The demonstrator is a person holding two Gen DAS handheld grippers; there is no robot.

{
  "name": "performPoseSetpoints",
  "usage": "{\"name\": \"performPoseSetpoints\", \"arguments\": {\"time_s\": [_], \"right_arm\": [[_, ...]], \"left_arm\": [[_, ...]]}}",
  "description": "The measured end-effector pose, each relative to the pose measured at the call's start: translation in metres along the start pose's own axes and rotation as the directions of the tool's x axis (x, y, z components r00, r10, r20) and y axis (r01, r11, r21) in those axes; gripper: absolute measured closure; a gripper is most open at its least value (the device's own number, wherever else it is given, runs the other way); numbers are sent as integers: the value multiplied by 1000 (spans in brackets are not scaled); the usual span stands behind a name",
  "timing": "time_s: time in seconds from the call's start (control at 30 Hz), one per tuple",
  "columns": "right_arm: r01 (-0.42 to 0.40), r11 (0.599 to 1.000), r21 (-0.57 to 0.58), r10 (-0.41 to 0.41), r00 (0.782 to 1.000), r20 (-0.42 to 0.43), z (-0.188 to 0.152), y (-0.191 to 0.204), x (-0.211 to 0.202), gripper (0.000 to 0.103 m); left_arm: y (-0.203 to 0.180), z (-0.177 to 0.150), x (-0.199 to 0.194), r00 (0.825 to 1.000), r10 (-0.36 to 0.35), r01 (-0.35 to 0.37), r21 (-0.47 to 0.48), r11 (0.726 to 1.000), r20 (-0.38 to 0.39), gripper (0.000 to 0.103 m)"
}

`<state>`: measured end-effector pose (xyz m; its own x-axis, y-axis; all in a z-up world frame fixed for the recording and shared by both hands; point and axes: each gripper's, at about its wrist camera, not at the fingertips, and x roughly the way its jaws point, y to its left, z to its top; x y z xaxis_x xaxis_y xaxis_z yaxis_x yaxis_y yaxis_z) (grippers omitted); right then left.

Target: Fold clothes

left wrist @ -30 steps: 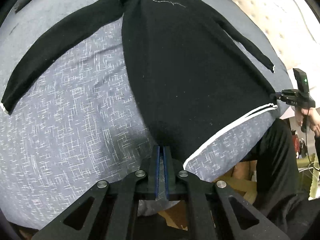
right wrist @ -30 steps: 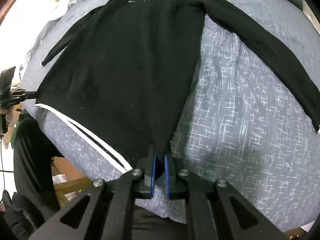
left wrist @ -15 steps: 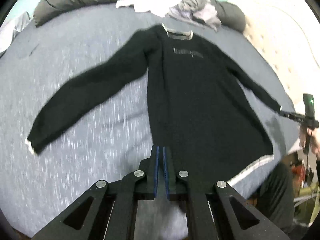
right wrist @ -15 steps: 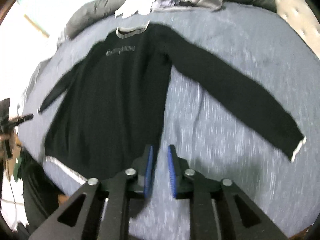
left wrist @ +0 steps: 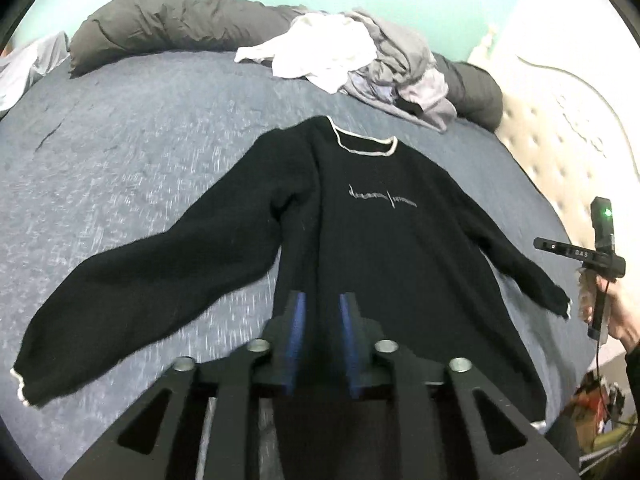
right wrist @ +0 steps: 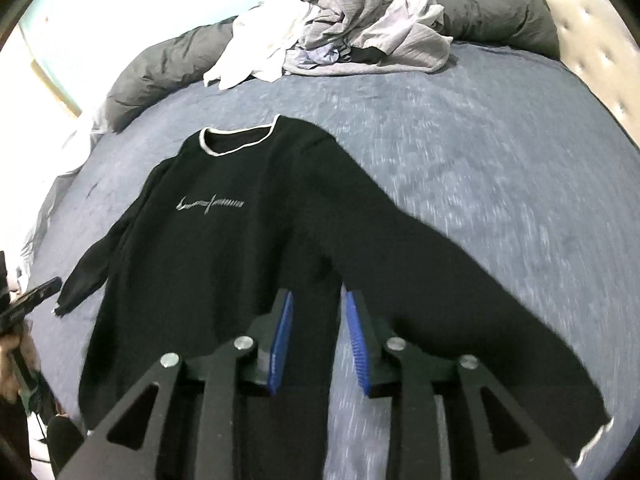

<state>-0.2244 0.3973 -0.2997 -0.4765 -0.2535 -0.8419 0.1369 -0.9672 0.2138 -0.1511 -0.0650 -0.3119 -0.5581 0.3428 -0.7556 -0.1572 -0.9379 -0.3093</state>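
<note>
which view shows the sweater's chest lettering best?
Left wrist: the lettering on the sweater sits near centre and reads larger. Right wrist shows it too, but off to the left and smaller.

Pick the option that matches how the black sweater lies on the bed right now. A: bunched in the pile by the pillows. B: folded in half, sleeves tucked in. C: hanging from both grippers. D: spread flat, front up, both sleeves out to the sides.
D: the black sweater lies flat on the bed, chest lettering up, a sleeve out to each side, both grippers open and empty.
</note>
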Motion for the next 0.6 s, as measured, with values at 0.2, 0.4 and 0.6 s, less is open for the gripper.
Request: {"name": "performPoseSetpoints", "arguments": {"time_s": [0.2,0.4,0.6], "right_arm": [[34,999,-31,-34,999,14,44,2,43,75],[96,982,-160,-94,995,19,76,18,84,75],[128,964,-231,-132,991,-1,93,30,119,75]], "left_arm": [[16,5,32,999,23,-21,-32,999,48,66],[30,2,49,996,12,-6,-67,998,85,56],[41,-3,51,993,8,2,-84,996,119,55]]}}
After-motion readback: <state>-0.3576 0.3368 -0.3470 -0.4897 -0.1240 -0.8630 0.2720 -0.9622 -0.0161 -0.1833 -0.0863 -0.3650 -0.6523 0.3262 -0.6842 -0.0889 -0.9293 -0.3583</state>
